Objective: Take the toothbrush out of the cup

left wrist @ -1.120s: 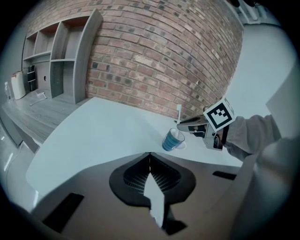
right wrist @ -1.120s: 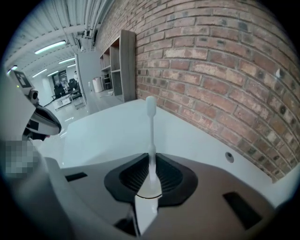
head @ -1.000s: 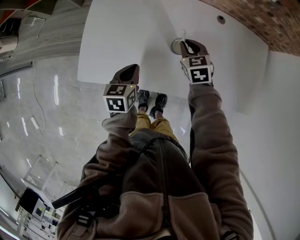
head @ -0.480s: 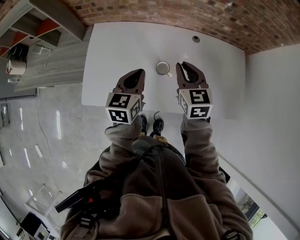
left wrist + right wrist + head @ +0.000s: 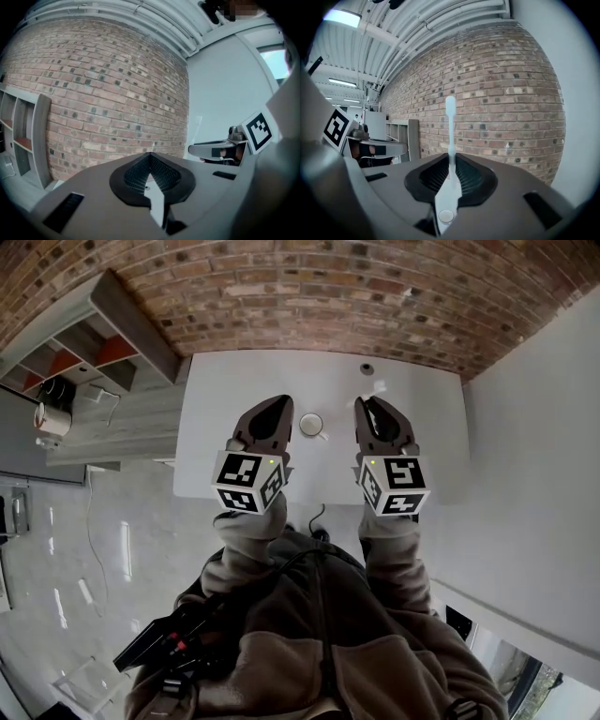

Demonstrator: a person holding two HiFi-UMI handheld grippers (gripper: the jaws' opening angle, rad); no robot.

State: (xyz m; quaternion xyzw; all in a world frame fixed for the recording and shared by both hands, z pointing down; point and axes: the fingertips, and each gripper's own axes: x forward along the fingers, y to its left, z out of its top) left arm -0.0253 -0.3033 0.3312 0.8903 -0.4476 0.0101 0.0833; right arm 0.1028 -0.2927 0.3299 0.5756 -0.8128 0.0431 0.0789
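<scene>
While looking steeply down in the head view, finds a white table point(image 5: 234, 390) pushed against a brick wall point(image 5: 309, 306), with an open shelf unit point(image 5: 108, 334) off to the left. Shows the left gripper point(image 5: 277, 405) and the right gripper point(image 5: 367, 404) held side by side above the near part of the table, each carried at the end of a brown fleece sleeve point(image 5: 246, 535) and each topped by its marker cube point(image 5: 392, 486). Puts the cup point(image 5: 311, 425) upright on the table, in the gap between the two grippers and touching neither. Marks a small round hole point(image 5: 366, 368) in the table farther back, near the wall. Turns to the left gripper view and finds the dark ribbed pads point(image 5: 136, 176) brought together at their tips, with nothing caught between them and only brickwork beyond. Turns to the right gripper view and finds the jaws clamped on the toothbrush point(image 5: 450, 126): white handle pinched between the pads, shaft rising straight up past them, head uppermost against the bricks. Places the toothbrush out of the cup, carried in the right gripper above the table. Catches the left gripper again at the left edge of the right gripper view, level with the right one.
</scene>
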